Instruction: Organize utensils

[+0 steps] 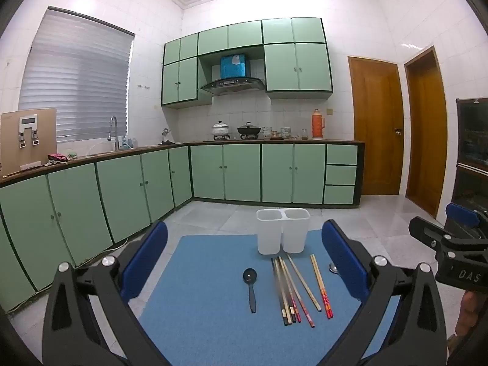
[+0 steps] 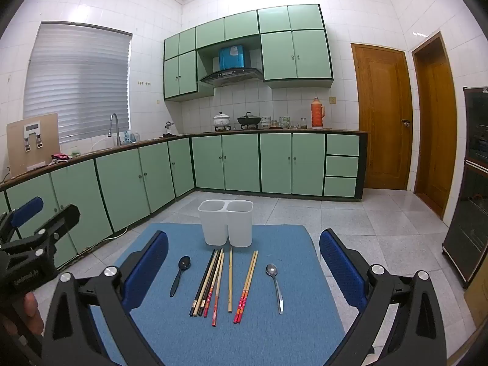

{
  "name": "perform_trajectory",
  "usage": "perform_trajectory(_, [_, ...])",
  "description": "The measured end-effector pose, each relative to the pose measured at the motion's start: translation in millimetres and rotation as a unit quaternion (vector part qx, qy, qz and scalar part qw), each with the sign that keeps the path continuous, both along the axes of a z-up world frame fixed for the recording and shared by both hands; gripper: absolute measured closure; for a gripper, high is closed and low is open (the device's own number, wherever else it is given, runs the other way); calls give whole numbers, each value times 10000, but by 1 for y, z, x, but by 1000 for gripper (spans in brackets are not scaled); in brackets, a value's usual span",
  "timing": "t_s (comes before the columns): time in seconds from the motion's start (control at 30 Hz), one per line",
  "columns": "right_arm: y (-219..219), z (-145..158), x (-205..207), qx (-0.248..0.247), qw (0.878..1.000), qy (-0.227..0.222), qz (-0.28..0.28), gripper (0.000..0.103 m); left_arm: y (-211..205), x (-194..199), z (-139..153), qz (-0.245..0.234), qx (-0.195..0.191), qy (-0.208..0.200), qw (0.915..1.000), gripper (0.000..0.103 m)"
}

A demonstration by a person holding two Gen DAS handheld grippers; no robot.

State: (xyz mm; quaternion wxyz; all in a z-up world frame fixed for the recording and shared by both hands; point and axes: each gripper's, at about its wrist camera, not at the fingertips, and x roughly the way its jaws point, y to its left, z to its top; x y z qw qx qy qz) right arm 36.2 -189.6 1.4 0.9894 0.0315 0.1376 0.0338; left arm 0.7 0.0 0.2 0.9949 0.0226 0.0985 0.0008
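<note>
Setup: a blue mat (image 2: 274, 335) on the tiled floor, with everything laid out on it. No counter involved, the kitchen counter is way in the back.

Holder: white two-compartment holder (image 2: 226, 224) standing upright at the far edge of the mat, both compartments look empty.

Spoons: two. Black spoon (image 2: 180, 275) toward the left edge, metal spoon (image 2: 274, 286) toward the right edge, bowls pointing at the holder.

Chopsticks: roughly nine sticks from what the right wrist view shows. A fanned bunch of about six chopsticks (image 2: 209, 283), one single plain chopstick (image 2: 230, 279), then a red-ended pair (image 2: 246, 288). The bunch overlaps, so the exact count is a bit fuzzy.

Long axis: all of it runs near-to-far, pointing from the near edge toward the holder, the bunch splayed slightly.

Left gripper (image 1: 244, 262): fingers spread wide, holding nothing, hovering over the near edge of the mat with the black spoon and bunch right between them ahead.

Right gripper (image 2: 244, 270): same deal, fingers released and empty, chopsticks and metal spoon straight ahead and below.

Who's nearer: probably left for the black spoon, right for the metal spoon and the red-ended pair.

Progress: nothing sorted yet, looks like the very start.

Next move guess: drop down and pinch across a handle, since the fingers close sideways across that axis.
</note>
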Motion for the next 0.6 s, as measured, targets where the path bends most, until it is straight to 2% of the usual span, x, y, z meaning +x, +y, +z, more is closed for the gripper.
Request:
perform_trajectory(0.03, [0,0,0,-2,10000,1,0,6,0,-2,0,-21,-18,-109,9999,5])
perform_trajectory(0.6, [-1,0,0,-2,10000,13,0,6,1,2,0,5,-10,-62,10000,5])
